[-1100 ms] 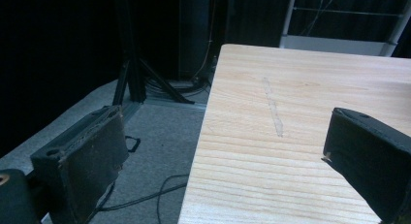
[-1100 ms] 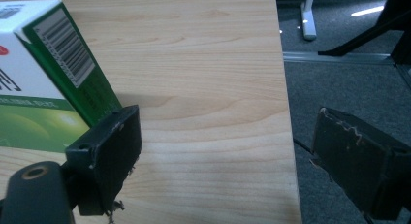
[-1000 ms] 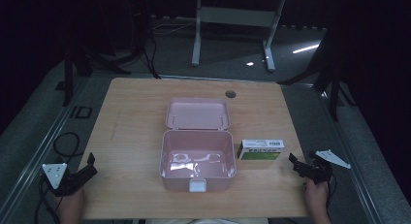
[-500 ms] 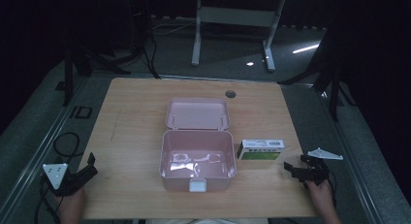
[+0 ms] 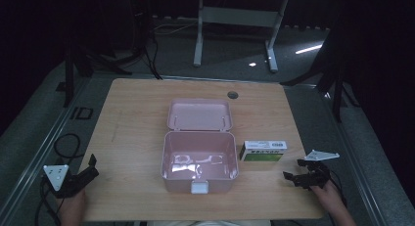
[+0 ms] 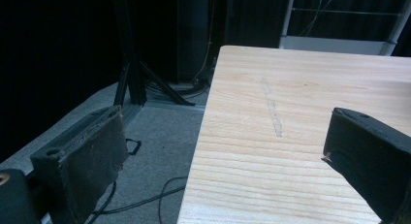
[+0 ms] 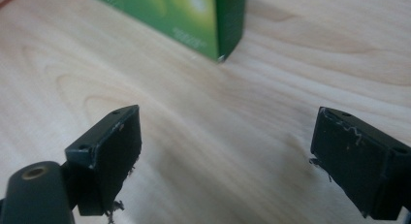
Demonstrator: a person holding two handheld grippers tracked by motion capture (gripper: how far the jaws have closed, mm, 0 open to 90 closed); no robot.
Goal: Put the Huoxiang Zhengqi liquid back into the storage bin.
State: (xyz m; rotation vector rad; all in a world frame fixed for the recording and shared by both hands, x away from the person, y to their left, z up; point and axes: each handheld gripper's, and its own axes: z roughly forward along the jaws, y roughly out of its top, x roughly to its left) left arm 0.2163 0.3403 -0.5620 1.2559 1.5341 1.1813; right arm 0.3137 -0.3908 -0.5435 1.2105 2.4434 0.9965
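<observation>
The green box lies on the counter just beside the open pink case, so your right gripper faces it with fingers released, while your left gripper waits released too.

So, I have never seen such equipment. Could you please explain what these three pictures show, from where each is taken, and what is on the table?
A person sits at a wooden table and holds a hand tool with two black jaws in each hand. The high view looks down from above: the left gripper is at the near left corner and the right gripper at the near right. Both stand open and hold nothing. The other two pictures come from small cameras riding on those grippers, looking along their jaws. On the table lies an open pink box, its lid folded back, and beside it a small green and white carton. The right gripper's camera shows that carton just ahead of its jaws.
</observation>
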